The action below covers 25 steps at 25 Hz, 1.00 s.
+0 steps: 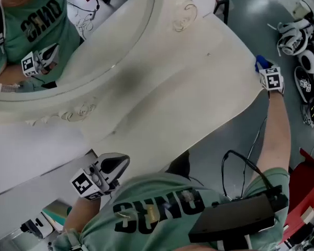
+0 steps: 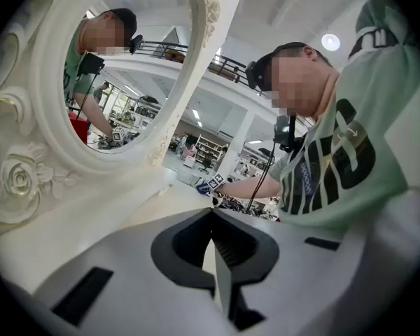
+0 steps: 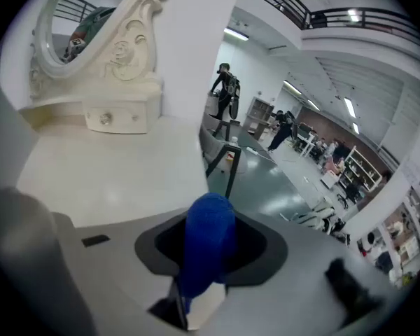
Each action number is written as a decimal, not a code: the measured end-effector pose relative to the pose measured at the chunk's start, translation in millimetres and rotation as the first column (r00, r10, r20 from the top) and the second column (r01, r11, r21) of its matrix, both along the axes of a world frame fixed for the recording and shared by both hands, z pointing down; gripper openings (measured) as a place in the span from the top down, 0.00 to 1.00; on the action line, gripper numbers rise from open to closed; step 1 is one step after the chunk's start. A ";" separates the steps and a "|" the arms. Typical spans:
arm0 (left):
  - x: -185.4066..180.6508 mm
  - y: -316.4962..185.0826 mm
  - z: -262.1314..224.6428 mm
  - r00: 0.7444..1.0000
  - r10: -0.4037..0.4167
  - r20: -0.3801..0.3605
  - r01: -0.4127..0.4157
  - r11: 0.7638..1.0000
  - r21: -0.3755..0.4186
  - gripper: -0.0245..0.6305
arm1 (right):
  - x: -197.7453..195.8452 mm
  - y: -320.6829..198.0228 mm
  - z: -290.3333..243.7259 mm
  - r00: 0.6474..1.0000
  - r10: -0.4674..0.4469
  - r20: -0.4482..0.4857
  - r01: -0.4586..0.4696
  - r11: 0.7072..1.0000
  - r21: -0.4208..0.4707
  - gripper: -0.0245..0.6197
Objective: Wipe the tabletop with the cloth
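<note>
While the right gripper (image 1: 266, 73) sits at the far right edge of the tabletop (image 1: 188, 93), its jaws are clamped on the blue cloth (image 3: 208, 247), which is bunched into a roll rather than spread flat. The likely trouble is that so little cloth meets the surface that the hard jaws scrape the pale top instead of wiping it. This close to the rim, a stroke aimed outward would probably run off the edge over the floor. The left gripper (image 2: 213, 257) hangs low by the person's body with its jaws together and nothing between them, so it cannot steady anything as it is. At the back, the oval mirror (image 1: 94, 35) and its carved base with a small drawer (image 3: 105, 120) limit any sweep inward, and a careless push could knock them. Headsets and cables (image 1: 303, 51) lie on the floor beyond the edge.
</note>
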<state>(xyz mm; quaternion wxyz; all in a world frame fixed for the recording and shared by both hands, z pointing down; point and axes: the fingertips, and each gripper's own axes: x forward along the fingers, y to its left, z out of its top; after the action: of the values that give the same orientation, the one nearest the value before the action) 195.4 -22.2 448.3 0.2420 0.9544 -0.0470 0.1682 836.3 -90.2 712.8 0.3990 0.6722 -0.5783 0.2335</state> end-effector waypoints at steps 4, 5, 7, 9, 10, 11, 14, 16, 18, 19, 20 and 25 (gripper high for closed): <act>-48.6 9.7 -12.0 0.997 0.001 -0.076 0.001 1.000 0.030 0.95 | -168.1 0.1 -28.2 0.967 -0.254 0.027 0.252 0.966 0.057 0.76; -69.9 12.7 -14.7 0.996 -0.001 -0.094 0.005 0.999 0.038 0.95 | -237.2 7.7 -33.0 0.941 -0.335 0.052 0.331 0.941 0.073 0.76; -120.3 24.3 -19.3 0.991 -0.011 -0.136 0.018 0.998 0.056 0.95 | -392.0 32.9 -41.1 0.860 -0.499 0.108 0.488 0.866 0.111 0.76; -175.9 42.9 -21.4 0.983 -0.008 -0.183 0.025 0.996 0.086 0.95 | -550.9 72.2 -47.1 0.752 -0.636 0.172 0.616 0.771 0.159 0.76; -204.2 54.5 -20.9 0.979 0.002 -0.202 0.021 0.994 0.108 0.95 | -624.7 97.1 -47.4 0.695 -0.693 0.192 0.670 0.721 0.177 0.76; -232.8 66.9 -19.4 0.977 0.013 -0.212 0.015 0.992 0.129 0.95 | -691.8 124.9 -42.9 0.641 -0.739 0.207 0.715 0.673 0.188 0.76; -317.4 91.8 -18.8 0.976 0.011 -0.219 0.019 0.990 0.136 0.95 | -857.3 199.7 -20.6 0.528 -0.807 0.266 0.790 0.581 0.197 0.76; -365.3 97.5 -26.2 0.972 -0.002 -0.234 0.033 0.991 0.129 0.95 | -939.0 221.4 -28.8 0.484 -0.825 0.291 0.812 0.548 0.203 0.76; -406.1 106.9 -32.9 0.969 -0.015 -0.246 0.044 0.993 0.112 0.95 | -986.8 235.0 -24.1 0.480 -0.827 0.291 0.822 0.540 0.179 0.76; -423.0 112.2 -37.0 0.969 -0.021 -0.247 0.047 0.994 0.103 0.95 | -999.0 239.5 -19.9 0.488 -0.825 0.285 0.825 0.543 0.159 0.76; -435.9 115.7 -43.7 0.969 -0.026 -0.247 0.052 0.994 0.098 0.95 | -1004.7 241.1 -19.3 0.495 -0.824 0.277 0.828 0.544 0.140 0.76; -442.1 90.2 -83.0 0.969 -0.012 -0.245 0.042 0.992 0.115 0.95 | -974.2 201.3 -43.8 0.561 -0.791 0.243 0.792 0.598 0.119 0.76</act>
<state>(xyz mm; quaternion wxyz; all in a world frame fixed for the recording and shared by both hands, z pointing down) -246.7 68.0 365.3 0.1906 0.9799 -0.0400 0.0432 -137.9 111.1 669.0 0.3794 0.3021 -0.8662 0.1203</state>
